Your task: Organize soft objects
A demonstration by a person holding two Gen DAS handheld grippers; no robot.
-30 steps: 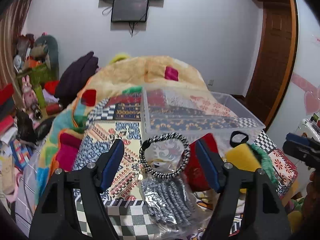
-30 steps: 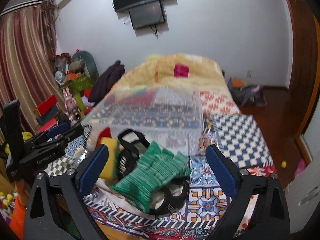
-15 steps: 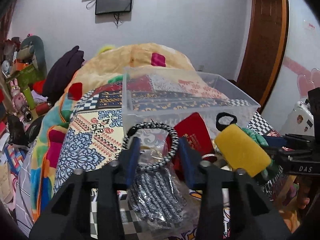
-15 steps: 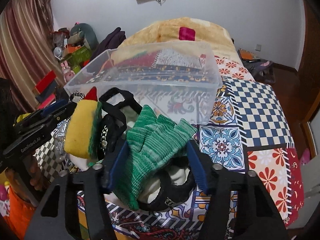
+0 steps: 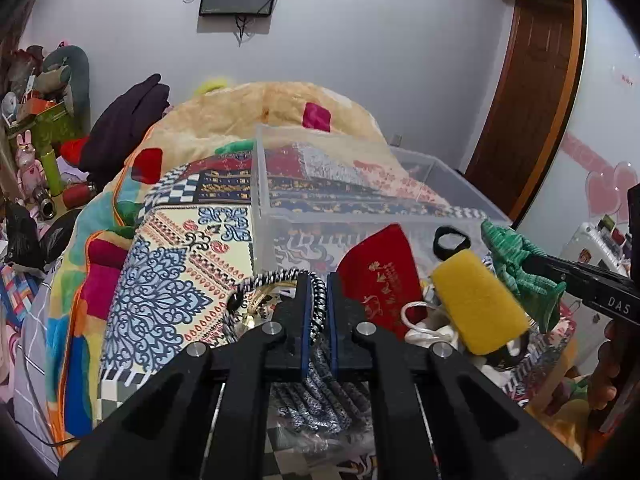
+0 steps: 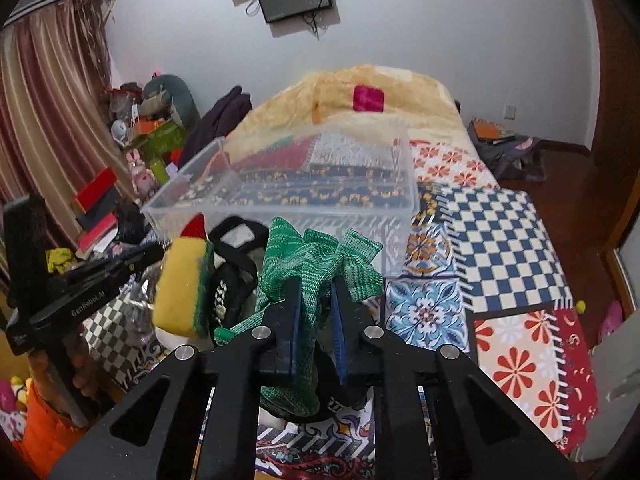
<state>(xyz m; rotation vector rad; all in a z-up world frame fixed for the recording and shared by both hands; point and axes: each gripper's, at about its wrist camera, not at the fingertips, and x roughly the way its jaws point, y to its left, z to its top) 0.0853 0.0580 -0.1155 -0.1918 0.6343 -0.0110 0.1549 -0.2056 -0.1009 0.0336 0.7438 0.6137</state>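
While left tongs (image 5: 317, 294) hide bag, checkered quilt (image 6: 500, 240) right

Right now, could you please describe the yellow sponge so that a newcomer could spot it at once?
Start at the clear plastic bin on the patterned bedspread; the pile of soft things lies just in front of it. The yellow sponge sits atop that pile, between the red pouch and the green knit glove. It alone is a plain yellow block, with a green scouring side.
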